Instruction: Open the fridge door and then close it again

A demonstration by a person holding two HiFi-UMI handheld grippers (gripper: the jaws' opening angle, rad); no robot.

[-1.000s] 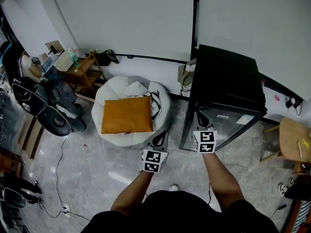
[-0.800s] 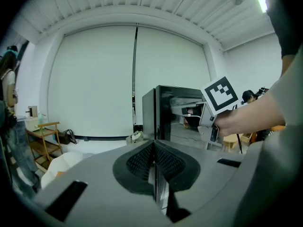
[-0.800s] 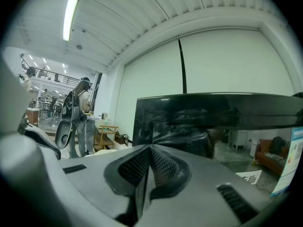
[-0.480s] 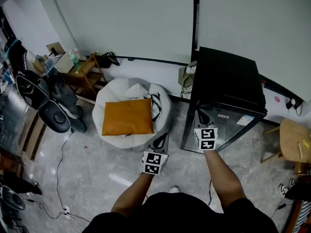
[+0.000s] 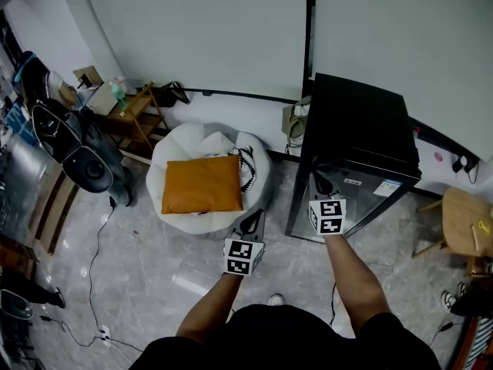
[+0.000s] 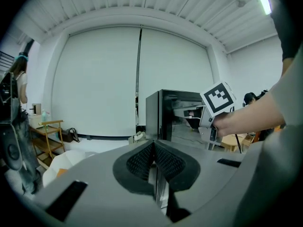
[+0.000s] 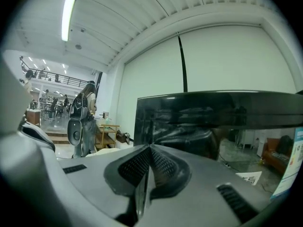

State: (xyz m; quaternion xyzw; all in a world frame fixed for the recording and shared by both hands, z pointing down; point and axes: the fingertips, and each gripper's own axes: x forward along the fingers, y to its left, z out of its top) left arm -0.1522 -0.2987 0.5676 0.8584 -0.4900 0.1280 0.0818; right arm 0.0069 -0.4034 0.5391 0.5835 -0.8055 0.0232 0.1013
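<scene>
A low black fridge (image 5: pixel 362 141) stands against the wall at right, and its glossy door (image 5: pixel 350 199) looks closed. My right gripper (image 5: pixel 319 185) is right in front of that door near its left edge. Its jaws are shut with nothing between them, and the dark reflective door (image 7: pixel 213 122) fills the right gripper view behind the closed pads (image 7: pixel 149 151). My left gripper (image 5: pixel 253 223) hangs over the floor to the fridge's left, apart from it, also shut and empty (image 6: pixel 154 148). In the left gripper view the fridge (image 6: pixel 165 115) stands ahead, with the right gripper's marker cube (image 6: pixel 218 97) beside it.
A white beanbag with an orange cushion (image 5: pixel 202 182) lies left of the fridge. A wooden shelf (image 5: pixel 132 114) stands by the wall, and a wooden stool (image 5: pixel 466 222) at far right. A person with a backpack (image 5: pixel 73 149) stands at far left. A cable (image 5: pixel 96 253) runs across the floor.
Both grippers have stayed almost where they were. The person with the backpack at far left has shifted a little.
</scene>
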